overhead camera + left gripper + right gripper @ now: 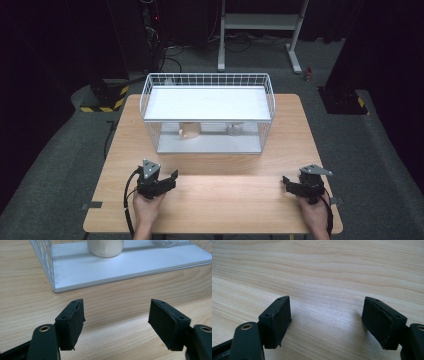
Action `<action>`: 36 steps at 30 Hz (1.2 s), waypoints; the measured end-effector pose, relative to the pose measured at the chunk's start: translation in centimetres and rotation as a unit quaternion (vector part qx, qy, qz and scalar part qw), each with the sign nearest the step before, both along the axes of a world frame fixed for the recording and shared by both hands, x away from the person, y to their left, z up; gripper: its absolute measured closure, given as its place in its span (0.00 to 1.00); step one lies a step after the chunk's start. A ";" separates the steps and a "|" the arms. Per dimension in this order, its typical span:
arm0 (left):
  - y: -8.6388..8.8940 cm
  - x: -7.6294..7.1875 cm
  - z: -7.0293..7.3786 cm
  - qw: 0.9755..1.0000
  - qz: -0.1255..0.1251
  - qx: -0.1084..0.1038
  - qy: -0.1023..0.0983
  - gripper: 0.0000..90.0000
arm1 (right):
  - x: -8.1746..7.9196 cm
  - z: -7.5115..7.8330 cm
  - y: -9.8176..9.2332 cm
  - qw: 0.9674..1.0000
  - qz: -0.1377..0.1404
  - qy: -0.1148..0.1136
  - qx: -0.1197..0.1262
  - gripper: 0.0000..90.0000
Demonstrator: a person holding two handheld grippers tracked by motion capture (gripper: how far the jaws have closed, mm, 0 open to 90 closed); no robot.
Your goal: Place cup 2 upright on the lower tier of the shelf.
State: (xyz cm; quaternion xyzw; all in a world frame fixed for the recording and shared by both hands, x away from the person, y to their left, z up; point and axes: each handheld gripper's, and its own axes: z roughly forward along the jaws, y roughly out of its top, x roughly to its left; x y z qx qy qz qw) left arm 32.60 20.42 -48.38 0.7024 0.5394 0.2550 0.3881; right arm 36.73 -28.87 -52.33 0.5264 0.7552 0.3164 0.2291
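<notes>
A white wire rack (207, 80) with a flat upper shelf (207, 103) stands at the back middle of the wooden table (215, 195). On its lower shelf (105, 270) sit a cream cup (189, 130) and a clear glass (233, 129); the cream cup (105, 247) and the clear glass (165, 242) also appear at the top of the left gripper view. My left gripper (168, 183) rests near the front left, open and empty, pointing toward the rack. My right gripper (290, 184) rests near the front right, open, over bare wood (324, 290).
The table's front edge lies just behind both hands. Tape patches (94, 205) mark the front corners. Beyond the table are a grey floor, a white stand frame (260, 30), cables and yellow-black striped blocks (102, 100).
</notes>
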 end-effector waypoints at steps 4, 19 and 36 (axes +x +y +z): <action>-0.1 0.1 -0.5 1.000 0.003 0.006 0.005 0.32 | 0.0 0.0 0.0 1.000 0.000 0.000 0.000 0.26; 0.3 0.7 -2.4 0.999 0.025 0.022 0.019 0.32 | 0.0 0.0 0.0 1.000 0.000 0.000 0.000 0.26; 0.3 1.5 -3.8 0.997 0.047 0.056 0.030 0.32 | 0.0 0.0 0.0 1.000 0.000 0.000 0.000 0.26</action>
